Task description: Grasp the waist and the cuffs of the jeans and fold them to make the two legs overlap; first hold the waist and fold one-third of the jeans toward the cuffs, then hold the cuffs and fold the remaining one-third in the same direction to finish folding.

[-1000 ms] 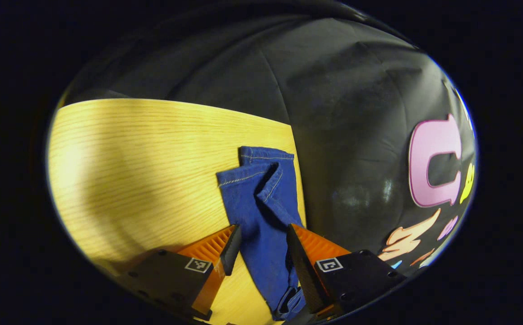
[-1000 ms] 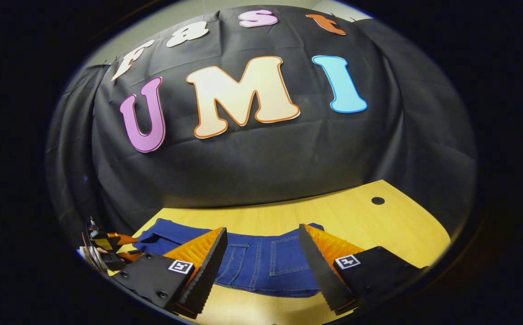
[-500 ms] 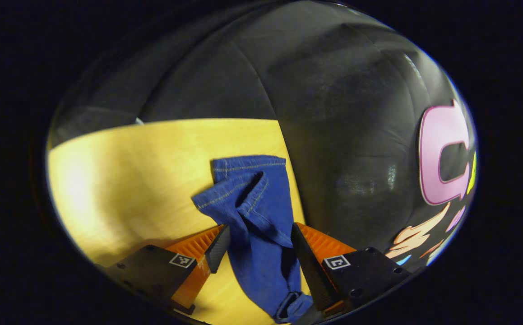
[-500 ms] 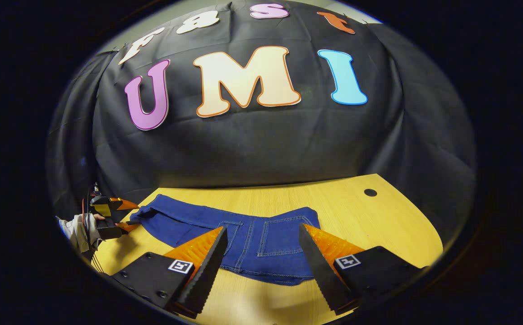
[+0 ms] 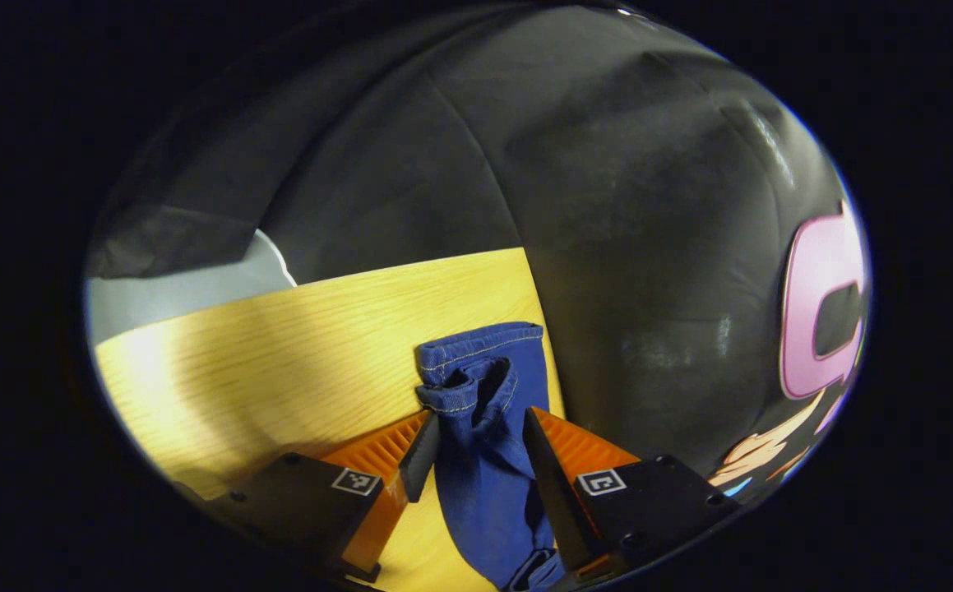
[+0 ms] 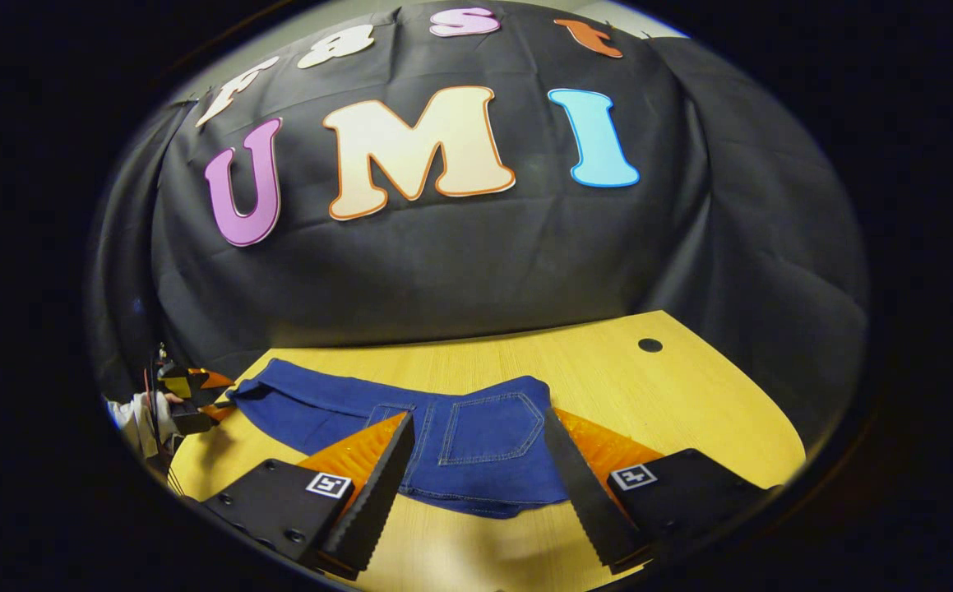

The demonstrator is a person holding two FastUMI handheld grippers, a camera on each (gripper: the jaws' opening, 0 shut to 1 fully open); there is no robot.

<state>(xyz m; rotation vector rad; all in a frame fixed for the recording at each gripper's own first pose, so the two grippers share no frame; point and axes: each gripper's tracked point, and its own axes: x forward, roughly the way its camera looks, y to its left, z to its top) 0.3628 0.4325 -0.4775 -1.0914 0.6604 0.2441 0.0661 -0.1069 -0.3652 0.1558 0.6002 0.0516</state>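
The blue jeans (image 6: 410, 415) lie flat along the far side of the wooden counter (image 6: 690, 403), close to the black cloth wall. The right claw (image 6: 476, 460) hangs released above the waist and pockets. The left claw (image 5: 472, 448) is released too, its fingers on both sides of the bunched cuffs (image 5: 476, 370). A small round hole (image 6: 649, 344) sits in the counter, well apart.

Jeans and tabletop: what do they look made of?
Jeans: blue denim by the look, matte, with pale contrast stitching along pocket and hems. Tabletop: light wood-grain surface, smooth with slight sheen; veneer, laminate or solid wood cannot be told. A round hole sits near its far edge.
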